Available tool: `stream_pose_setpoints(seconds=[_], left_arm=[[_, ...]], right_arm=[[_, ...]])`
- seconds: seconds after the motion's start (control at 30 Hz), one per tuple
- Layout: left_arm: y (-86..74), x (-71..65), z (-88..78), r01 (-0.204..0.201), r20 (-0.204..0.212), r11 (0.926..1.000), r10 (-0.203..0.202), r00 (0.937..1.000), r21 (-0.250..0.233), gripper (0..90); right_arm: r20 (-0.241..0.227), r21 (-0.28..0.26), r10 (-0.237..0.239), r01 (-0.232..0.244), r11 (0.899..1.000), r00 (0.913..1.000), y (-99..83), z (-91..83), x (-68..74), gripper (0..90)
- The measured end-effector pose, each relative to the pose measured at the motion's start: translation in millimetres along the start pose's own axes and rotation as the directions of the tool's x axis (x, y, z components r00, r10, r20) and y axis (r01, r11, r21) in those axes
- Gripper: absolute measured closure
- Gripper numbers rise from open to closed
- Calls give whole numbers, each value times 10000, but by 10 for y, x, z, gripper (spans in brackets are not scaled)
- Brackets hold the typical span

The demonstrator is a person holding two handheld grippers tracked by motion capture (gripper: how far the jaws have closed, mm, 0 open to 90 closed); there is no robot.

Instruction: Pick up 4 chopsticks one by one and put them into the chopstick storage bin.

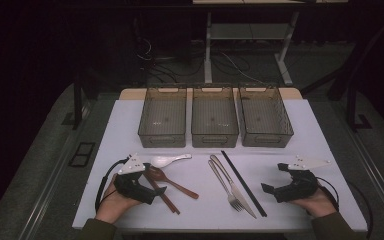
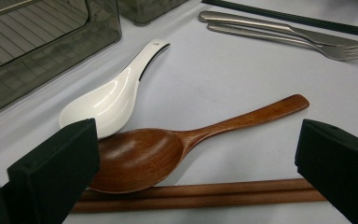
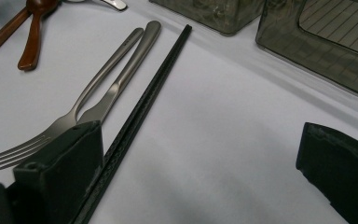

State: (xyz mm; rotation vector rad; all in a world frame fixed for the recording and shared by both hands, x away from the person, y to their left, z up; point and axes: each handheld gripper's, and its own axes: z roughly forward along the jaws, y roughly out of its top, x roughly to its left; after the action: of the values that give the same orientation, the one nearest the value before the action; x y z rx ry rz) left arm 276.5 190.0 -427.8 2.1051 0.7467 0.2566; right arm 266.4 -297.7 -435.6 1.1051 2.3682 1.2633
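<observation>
My left gripper (image 1: 153, 180) rests low at the table's near left, open over a brown wooden spoon (image 2: 140, 156) and a pair of wooden chopsticks (image 2: 200, 195). Both lie in the wide gap between its jaws, and neither pad presses on them. A white ceramic spoon (image 2: 107, 95) lies just beyond, touching the wooden spoon's bowl. At the near right my right gripper (image 1: 274, 178) is open with bare table between its jaws. Left of it lie black chopsticks (image 3: 144, 100), a steel knife (image 3: 121, 79) and a steel fork (image 3: 74, 116).
Three grey see-through bins (image 1: 162, 120) (image 1: 214, 120) (image 1: 265, 120) stand side by side at the back of the white table (image 1: 125, 125). A person's hands come in from the bottom edge. Dark floor and desk legs lie beyond the table.
</observation>
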Motion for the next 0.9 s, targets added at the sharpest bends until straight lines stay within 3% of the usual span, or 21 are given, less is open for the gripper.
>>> stream_pose_setpoints(seconds=[0.33, 0.5, 0.9], left_arm=[[2, 31, -55, 172, -280, 9998, -173, 9995, -39, 0], [-29, 114, -90, 426, -553, 9991, -421, 9976, 79, 0], [-64, 264, -149, 559, -1114, 9983, -540, 9923, 138, 0]], right_arm=[[14, 0, 225, -225, 9997, 9997, 2, 4, -20, 6], [73, -10, 184, -184, 9998, 9998, 3, 13, -23, 6], [26, 38, 202, -202, 9998, 9998, 2, 19, -30, 7]])
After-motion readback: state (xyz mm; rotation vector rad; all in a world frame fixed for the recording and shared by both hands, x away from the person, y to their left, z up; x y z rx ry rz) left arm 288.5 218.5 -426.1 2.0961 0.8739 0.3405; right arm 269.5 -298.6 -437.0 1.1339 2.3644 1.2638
